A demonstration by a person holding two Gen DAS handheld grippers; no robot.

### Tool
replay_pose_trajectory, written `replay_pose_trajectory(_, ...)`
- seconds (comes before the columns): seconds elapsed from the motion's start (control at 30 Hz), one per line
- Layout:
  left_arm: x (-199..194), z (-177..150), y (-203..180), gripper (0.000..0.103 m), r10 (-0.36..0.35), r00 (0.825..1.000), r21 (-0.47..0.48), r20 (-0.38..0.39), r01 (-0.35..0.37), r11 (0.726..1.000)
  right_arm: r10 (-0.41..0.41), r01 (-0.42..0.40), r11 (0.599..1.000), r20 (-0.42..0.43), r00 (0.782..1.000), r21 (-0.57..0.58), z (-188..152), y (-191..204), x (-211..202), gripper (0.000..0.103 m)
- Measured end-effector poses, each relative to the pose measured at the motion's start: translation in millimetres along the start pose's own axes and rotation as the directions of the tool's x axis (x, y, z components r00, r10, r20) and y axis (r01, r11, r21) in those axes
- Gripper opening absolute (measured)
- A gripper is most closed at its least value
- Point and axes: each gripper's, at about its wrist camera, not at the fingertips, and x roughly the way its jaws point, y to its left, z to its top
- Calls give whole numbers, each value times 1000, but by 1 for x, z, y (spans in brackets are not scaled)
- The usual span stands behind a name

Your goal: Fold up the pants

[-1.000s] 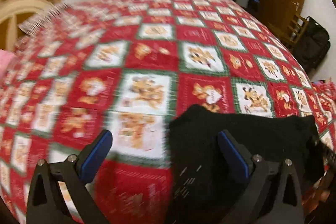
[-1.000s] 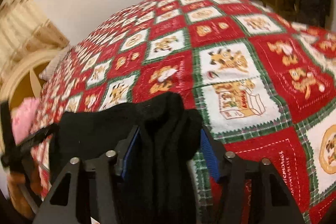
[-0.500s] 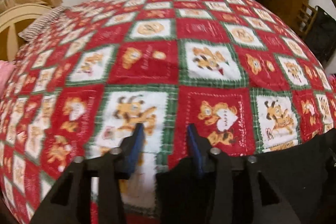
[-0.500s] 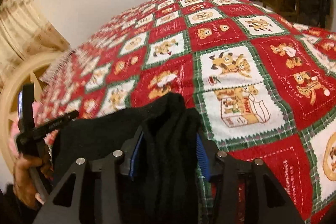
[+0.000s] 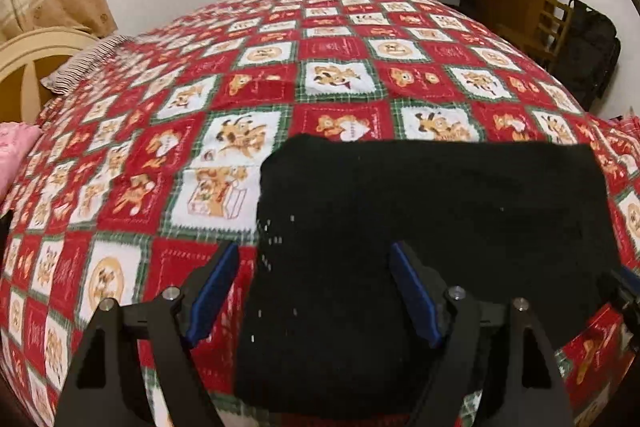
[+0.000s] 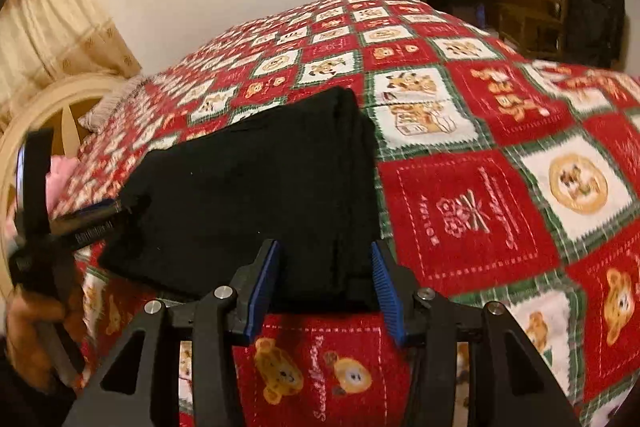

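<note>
The black knitted pants lie folded into a compact rectangle on the bed, near its front edge, resting flat on the red, white and green patchwork bedspread printed with cartoon bears and dogs. In the right wrist view the stacked layers show along the bundle's right edge, so the fold looks largely done. The left gripper hangs over the bundle's near left part, its blue-padded jaws spread wide and holding nothing, with cloth showing between them. The right gripper sits at the near right edge, jaws parted and, as far as I can judge, straddling the layered edge without pinching it. This open stance probably suits letting the cloth settle flat. Off to the left are a striped pillow and a cream curved headboard.
</note>
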Motion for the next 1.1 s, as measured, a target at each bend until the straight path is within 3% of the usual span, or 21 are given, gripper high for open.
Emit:
replay_pose_trajectory(0.13,-26,-7,-4,80,-9,1000,-10,23,9,1000,2,0,1000,77,997,-25,-8,14,-35,49)
replay_pose_trajectory(0.23,-47,-19,-9,80,11,998,-9,57,-11,1000,7,-1,998,111,994,-56,-22,31,-55,65)
replay_pose_trajectory(0.27,-54,-22,-11,80,18,998,-11,65,-17,1000,5,4,997,115,993,-74,-29,38,-60,65)
replay_pose_trajectory(0.4,-75,-37,-14,93,40,995,-21,96,-38,999,-11,30,988,129,992,-154,-50,58,-75,65)
replay_pose_trajectory(0.57,-110,-62,-23,102,83,982,5,169,-85,996,-36,68,983,188,982,-168,-57,64,-96,66)
replay_pose_trajectory(0.67,-128,-71,-26,103,90,977,12,193,-94,996,-34,79,981,245,969,-176,-59,68,-114,66)
replay_pose_trajectory(0.83,-154,-79,-34,103,113,955,35,275,-128,991,-20,85,979,326,945,-185,-60,75,-141,66)
replay_pose_trajectory(1.0,-161,-78,-33,103,53,963,11,265,-58,998,-17,81,981,342,940,-174,-61,75,-153,66)
replay_pose_trajectory(1.1,-162,-80,-34,103,50,964,4,263,-53,999,-19,79,983,337,941,-165,-61,74,-153,66)
